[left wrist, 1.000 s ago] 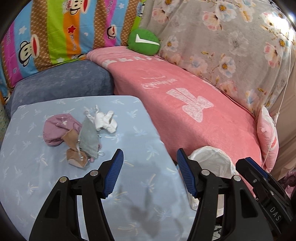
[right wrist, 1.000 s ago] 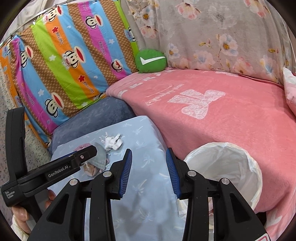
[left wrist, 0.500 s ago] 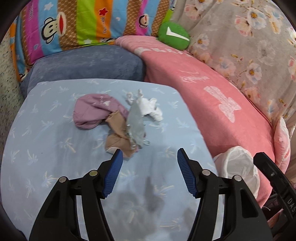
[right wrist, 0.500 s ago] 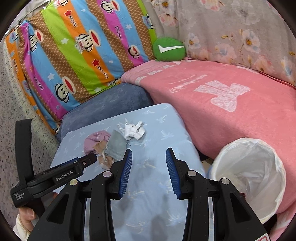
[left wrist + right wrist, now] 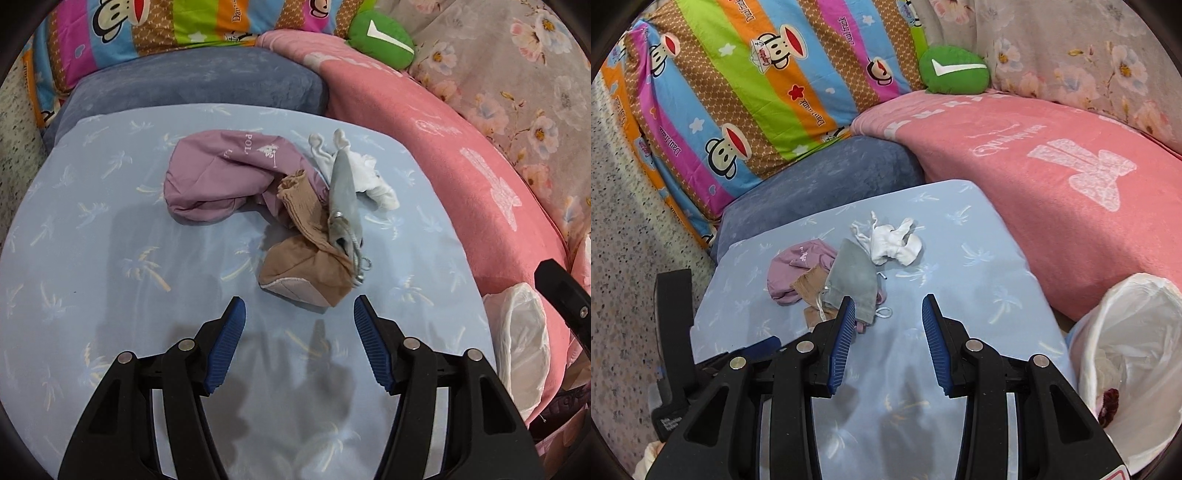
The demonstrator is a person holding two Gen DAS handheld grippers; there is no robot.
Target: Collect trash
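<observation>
Both grippers have come down closer over the pale blue cushion [image 5: 110,258] since a second ago, so the pile of cloth scraps fills far more of the left wrist view than before.

Left gripper [image 5: 298,314] hovers with its jaws apart and nothing between them; the tan stocking [image 5: 306,266] lies just beyond its fingertips, not touching them. A grey drawstring pouch [image 5: 345,195] lies over the stocking, a mauve fabric piece [image 5: 221,173] sits to the stocking's left, and a crumpled white cloth [image 5: 369,177] lies just beyond the pouch.

Right gripper [image 5: 888,314] is also parted, less widely, and holds nothing; the pouch [image 5: 853,280] sits just beyond its left fingertip. A bin lined with a white bag [image 5: 1126,350] stands to the right of the cushion.

Part of the pouch and stocking is hidden behind the right gripper's left finger. The bin is cut off at the frame edge in both views, and something dark red inside it is hard to make out. Previously the bin showed more fully in the left wrist view.
</observation>
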